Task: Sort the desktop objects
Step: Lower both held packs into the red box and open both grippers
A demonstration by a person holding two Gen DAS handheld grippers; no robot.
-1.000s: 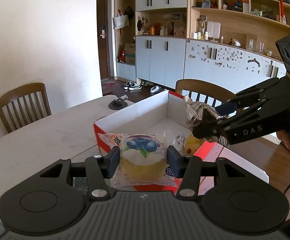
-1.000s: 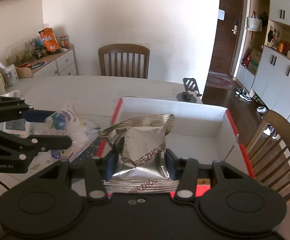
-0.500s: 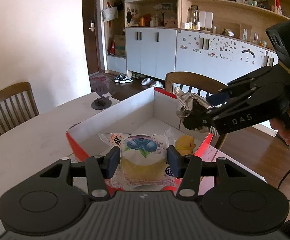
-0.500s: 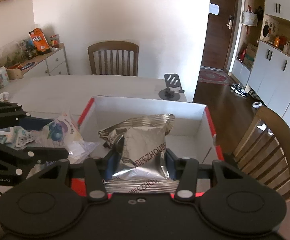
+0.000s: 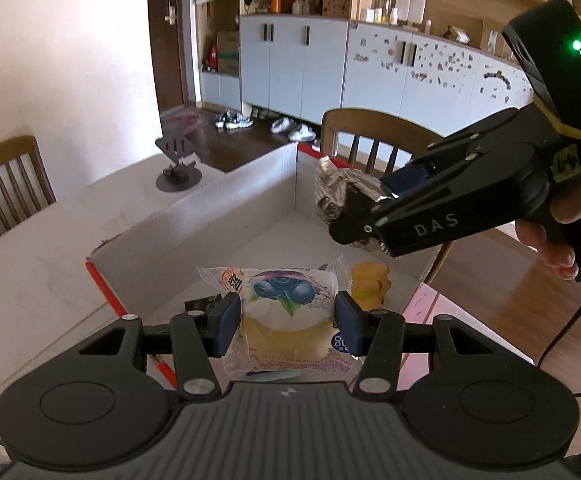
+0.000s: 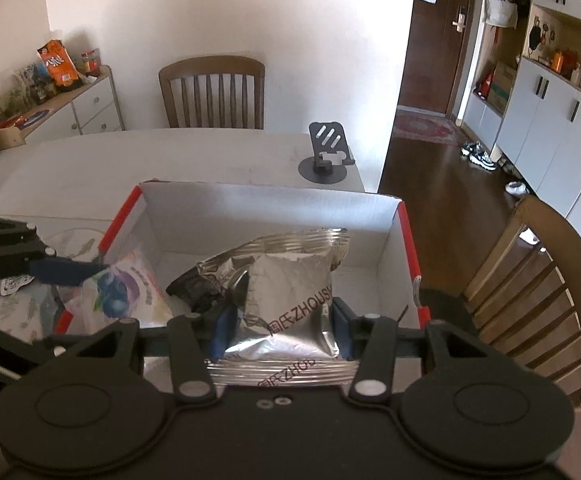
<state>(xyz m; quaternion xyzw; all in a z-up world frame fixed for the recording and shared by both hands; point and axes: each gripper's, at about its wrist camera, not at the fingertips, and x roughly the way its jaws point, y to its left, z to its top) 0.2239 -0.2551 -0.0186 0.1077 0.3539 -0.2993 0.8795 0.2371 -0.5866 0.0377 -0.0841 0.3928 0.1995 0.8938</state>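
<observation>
over box [image 6: 274,204]: silver packet [image 6: 290,300] upright in right claw [image 6: 278,330] (gripped).

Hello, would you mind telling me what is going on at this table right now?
A person is sorting snacks into a white cardboard box with red edges, a handheld gripper in each hand. The left gripper is shut on a blueberry cake packet, held over the near part of the box. The right gripper is shut on a silver foil snack bag, also above the box. A yellow item already lies inside. Neither packet has been let go yet.
</observation>
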